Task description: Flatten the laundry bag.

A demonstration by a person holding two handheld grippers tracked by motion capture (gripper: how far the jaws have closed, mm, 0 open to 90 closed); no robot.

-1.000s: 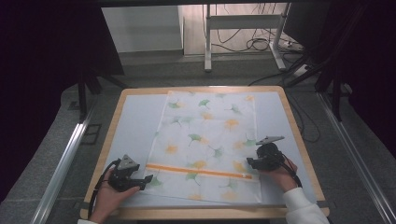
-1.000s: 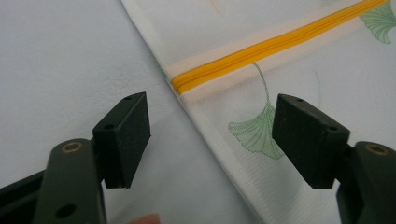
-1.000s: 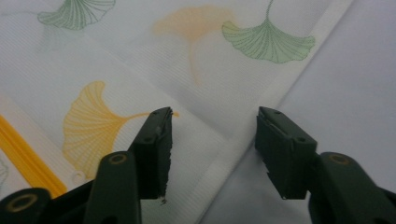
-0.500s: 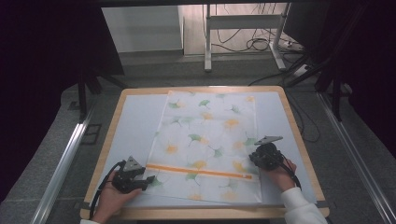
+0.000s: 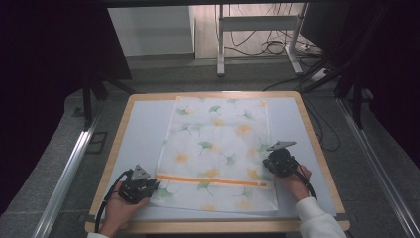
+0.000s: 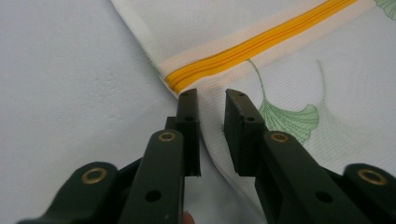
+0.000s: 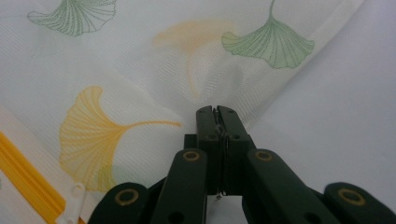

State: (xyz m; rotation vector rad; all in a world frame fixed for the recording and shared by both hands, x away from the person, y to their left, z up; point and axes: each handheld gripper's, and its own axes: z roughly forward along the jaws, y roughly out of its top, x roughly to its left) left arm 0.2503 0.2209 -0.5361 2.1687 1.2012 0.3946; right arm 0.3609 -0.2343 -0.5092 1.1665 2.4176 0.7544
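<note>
At lower left of the high view, the left gripper (image 5: 151, 184) was seen with a narrow gap left between its jaws, astride the mesh bag (image 5: 220, 148) edge beside the zipper (image 6: 261, 44); that edge could be missed. At mid right, the right gripper (image 7: 217, 112) was clenched on fabric, which could slip. No writing could be read.

Mesh bag (image 5: 218, 148): flat on the table (image 5: 143, 124), centred. Zipper (image 5: 213, 180): across the bag's near end. Left gripper (image 5: 154, 184): at the bag's near-left edge. Right gripper (image 5: 267, 162): at its right edge.
</note>
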